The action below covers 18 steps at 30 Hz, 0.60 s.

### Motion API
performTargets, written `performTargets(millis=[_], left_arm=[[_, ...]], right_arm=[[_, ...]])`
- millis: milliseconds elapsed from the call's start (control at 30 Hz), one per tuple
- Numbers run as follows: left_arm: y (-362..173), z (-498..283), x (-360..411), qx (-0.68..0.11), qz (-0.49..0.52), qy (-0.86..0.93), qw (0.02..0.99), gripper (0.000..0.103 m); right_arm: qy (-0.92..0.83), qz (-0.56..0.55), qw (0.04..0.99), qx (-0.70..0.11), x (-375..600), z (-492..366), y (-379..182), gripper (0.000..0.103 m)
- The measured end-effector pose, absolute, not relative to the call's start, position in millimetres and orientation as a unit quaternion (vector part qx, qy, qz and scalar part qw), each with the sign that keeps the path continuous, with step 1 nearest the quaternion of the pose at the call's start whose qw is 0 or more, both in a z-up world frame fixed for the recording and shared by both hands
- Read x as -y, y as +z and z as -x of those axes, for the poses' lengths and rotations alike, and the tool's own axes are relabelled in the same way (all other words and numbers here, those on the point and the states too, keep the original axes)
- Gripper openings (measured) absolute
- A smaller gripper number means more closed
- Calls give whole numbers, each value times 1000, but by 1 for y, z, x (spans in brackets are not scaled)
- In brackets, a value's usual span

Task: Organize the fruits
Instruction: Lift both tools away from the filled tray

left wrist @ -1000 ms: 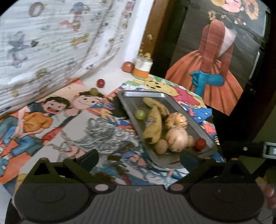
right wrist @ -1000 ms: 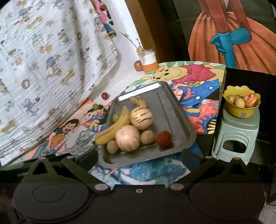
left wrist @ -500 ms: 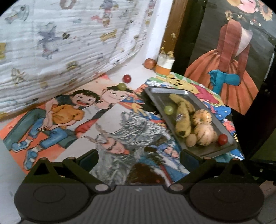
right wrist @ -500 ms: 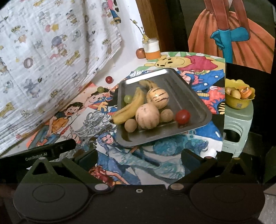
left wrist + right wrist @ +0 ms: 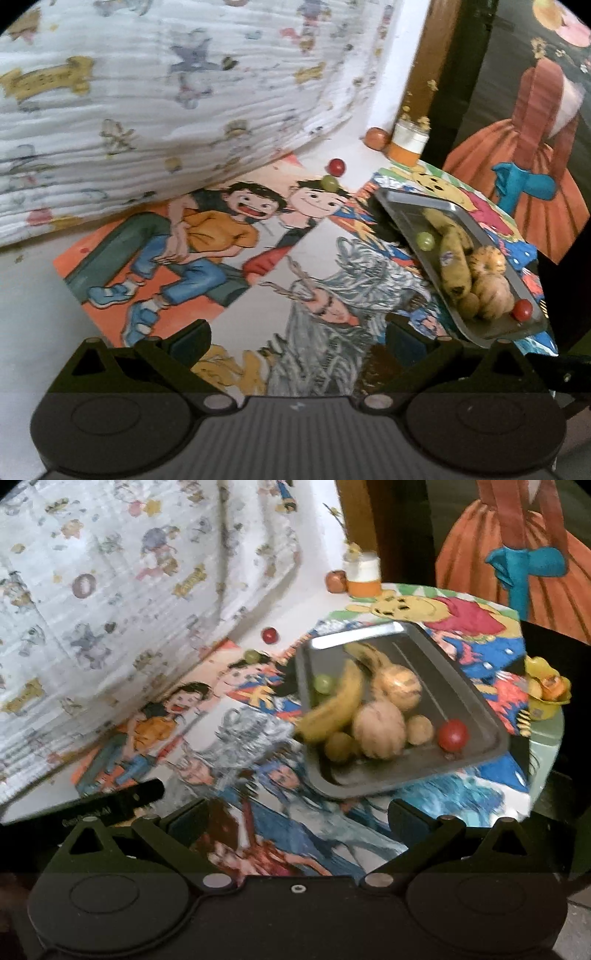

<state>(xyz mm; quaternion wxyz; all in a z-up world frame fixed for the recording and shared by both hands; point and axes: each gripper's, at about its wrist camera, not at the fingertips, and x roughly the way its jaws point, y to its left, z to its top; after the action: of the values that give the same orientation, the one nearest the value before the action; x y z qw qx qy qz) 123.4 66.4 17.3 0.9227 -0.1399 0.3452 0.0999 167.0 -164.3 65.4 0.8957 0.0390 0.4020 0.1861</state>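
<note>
A grey metal tray on the cartoon-print table holds bananas, two round striped melons, a green grape, small brown fruits and a red tomato. A red fruit and a green grape lie loose on the table beyond the tray. A reddish apple sits by a jar at the back. My left gripper and right gripper are both open and empty, near the table's front.
A white-and-orange jar stands at the back by a wooden post. A cartoon-print cloth hangs on the left. A yellow bowl of fruit sits on a pale green stool at the right, off the table edge.
Both grippers have pulled back and swung left. The tray now sits further right in both views. The left gripper's body shows at the lower left of the right wrist view.
</note>
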Motion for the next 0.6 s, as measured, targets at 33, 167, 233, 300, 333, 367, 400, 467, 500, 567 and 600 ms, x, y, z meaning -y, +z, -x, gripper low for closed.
performTargets(millis=[33, 167, 233, 300, 333, 367, 400, 467, 500, 567, 600], left_arm=[[18, -123, -69, -344, 142, 104, 922, 103], [22, -120, -78, -339, 146, 116, 922, 103], [24, -119, -83, -335, 147, 122, 923, 103], [28, -118, -88, -330, 148, 129, 923, 103], [29, -117, -91, -328, 149, 133, 923, 103], [31, -116, -94, -326, 150, 138, 923, 103], [32, -116, -96, -324, 151, 142, 923, 103], [34, -116, -101, -322, 153, 150, 922, 103], [34, -116, -104, -321, 154, 154, 922, 103], [35, -115, -108, -319, 156, 161, 921, 103], [35, -115, -110, -319, 157, 163, 920, 103]], right_arm=[[191, -39, 896, -400, 161, -168, 68, 102], [199, -28, 898, -391, 148, -171, 76, 102], [199, -22, 901, -385, 144, -172, 80, 102], [199, -20, 902, -382, 141, -174, 83, 102], [200, -20, 902, -382, 140, -175, 84, 102], [202, -20, 902, -381, 138, -176, 84, 102], [203, -18, 902, -380, 137, -177, 85, 102], [205, -15, 903, -378, 134, -178, 86, 102], [208, -14, 903, -376, 133, -178, 87, 102], [211, -13, 903, -374, 130, -179, 89, 102], [213, -12, 903, -373, 129, -180, 90, 102]])
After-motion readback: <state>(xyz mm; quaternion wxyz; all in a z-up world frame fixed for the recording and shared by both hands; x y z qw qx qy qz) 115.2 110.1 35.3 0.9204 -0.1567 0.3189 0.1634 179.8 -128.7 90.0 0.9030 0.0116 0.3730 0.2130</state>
